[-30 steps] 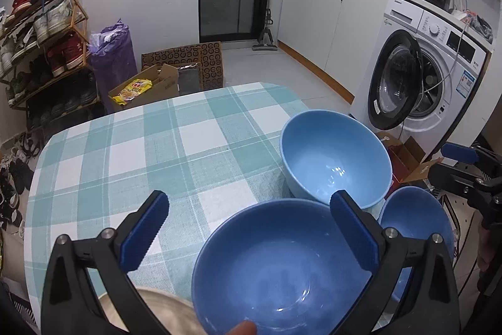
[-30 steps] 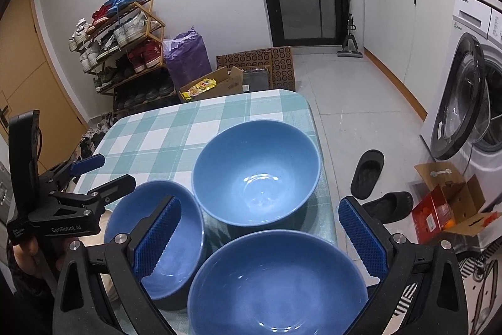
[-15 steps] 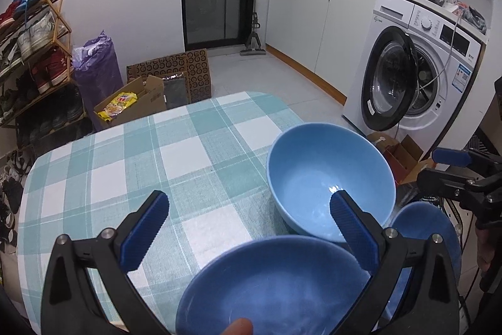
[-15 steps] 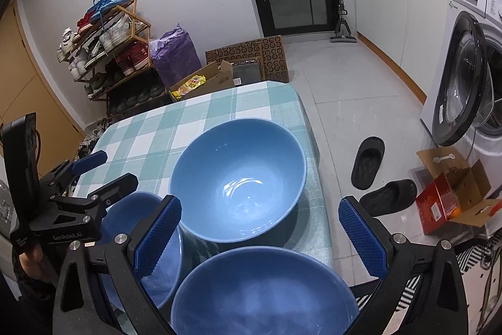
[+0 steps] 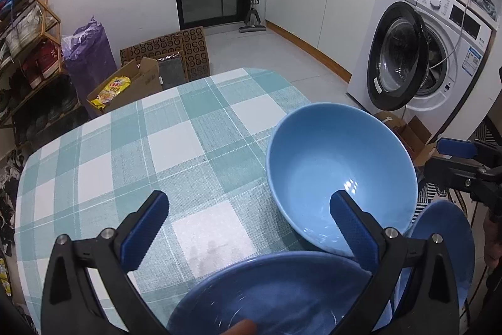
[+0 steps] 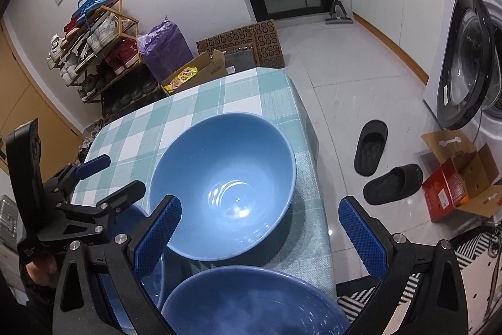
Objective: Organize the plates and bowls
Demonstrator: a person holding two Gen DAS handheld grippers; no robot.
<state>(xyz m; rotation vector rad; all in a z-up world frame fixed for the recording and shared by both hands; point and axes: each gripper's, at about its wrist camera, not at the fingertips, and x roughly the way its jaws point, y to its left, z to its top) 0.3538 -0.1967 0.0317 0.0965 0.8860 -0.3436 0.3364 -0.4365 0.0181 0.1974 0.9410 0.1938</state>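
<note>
Bowl (image 6: 226,187) near table (image 5: 125,146) right edge | far cloth bare | left tool (image 5: 248,237), right tool (image 6: 260,231) jaws apart

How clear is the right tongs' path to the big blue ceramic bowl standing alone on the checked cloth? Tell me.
Probably clear: the right tongs are open, and the big blue ceramic bowl sits straight ahead with nothing between.

Washer (image 5: 420,52) stands at the right with its door (image 5: 393,65) swung open, two black slippers (image 6: 381,165) on the floor nearby. Over at the left wall, a shoe rack (image 6: 94,46), purple bag (image 6: 164,47) and open box (image 6: 200,69).
</note>
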